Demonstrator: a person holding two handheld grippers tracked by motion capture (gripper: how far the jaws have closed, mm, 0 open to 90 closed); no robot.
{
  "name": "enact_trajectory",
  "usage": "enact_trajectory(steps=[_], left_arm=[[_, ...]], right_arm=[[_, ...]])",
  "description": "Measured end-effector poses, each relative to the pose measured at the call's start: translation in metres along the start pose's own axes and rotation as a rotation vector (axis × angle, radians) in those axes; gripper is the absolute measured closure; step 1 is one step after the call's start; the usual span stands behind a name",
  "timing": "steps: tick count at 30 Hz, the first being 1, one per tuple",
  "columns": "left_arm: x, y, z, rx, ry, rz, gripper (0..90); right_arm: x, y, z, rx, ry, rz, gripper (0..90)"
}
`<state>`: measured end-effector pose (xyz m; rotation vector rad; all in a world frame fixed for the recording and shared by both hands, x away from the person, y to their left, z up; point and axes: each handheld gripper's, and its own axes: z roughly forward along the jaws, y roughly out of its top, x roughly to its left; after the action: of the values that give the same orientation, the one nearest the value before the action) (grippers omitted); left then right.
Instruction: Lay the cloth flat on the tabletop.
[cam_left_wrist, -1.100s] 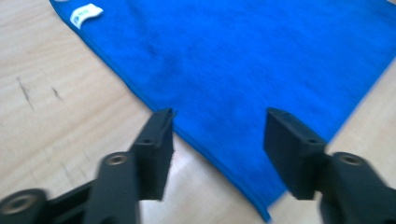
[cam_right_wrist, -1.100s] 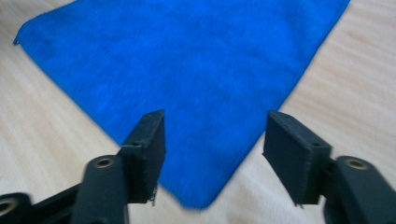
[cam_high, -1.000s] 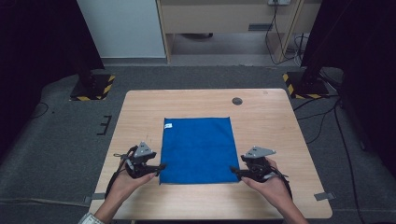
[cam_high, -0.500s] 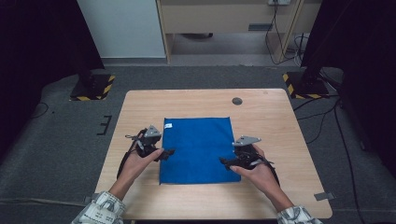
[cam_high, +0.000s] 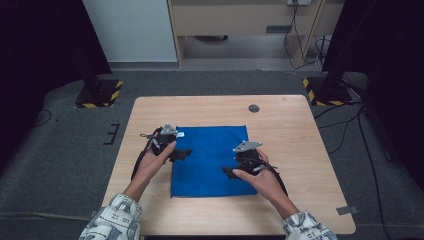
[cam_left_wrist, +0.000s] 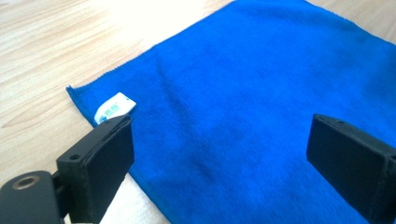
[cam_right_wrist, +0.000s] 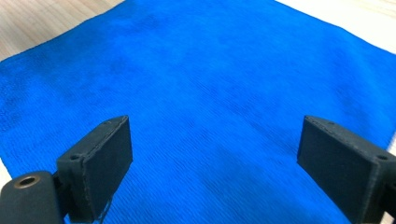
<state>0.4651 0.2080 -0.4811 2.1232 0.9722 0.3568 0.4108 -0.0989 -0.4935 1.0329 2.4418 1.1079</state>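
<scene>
Blue cloth (cam_high: 210, 160) lies spread flat on the wooden table (cam_high: 295, 130), a little left of the table's middle and nearer the person's edge than the far one. It looks smooth, with no fold that shows from above. A small white label (cam_left_wrist: 114, 106) sticks out at one corner of it, and in the left gripper view that corner lies just beside the left-hand jaw.

Left gripper (cam_high: 180, 153) sits at the cloth's left edge, toward the far corner, held in the person's left hand (cam_high: 155, 160). Its jaws have just been opening and now stand wide apart, with cloth below the gap between them and nothing pinched. Whether the jaw tips touch the fabric is hard to say from these angles.

Right gripper (cam_high: 231, 172) is over the cloth's right half, nearer the person than the left one, held in the right hand (cam_high: 262, 180). Its jaws have also just been opening and stand wide, with bare blue fabric beneath them and nothing gripped.

A small dark round disc (cam_high: 254, 108) lies in the tabletop near the far edge, well apart from the cloth. Patterned sleeves (cam_high: 112, 220) show at the bottom of the high view.
</scene>
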Motion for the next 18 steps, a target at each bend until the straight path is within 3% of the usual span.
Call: enact_trajectory(steps=[18], left_arm=[[0.006,0.025,0.003,-0.012,-0.007,0.018,7.2]], right_arm=[[0.031,0.025,0.02,-0.003,0.051,-0.067,18.3]])
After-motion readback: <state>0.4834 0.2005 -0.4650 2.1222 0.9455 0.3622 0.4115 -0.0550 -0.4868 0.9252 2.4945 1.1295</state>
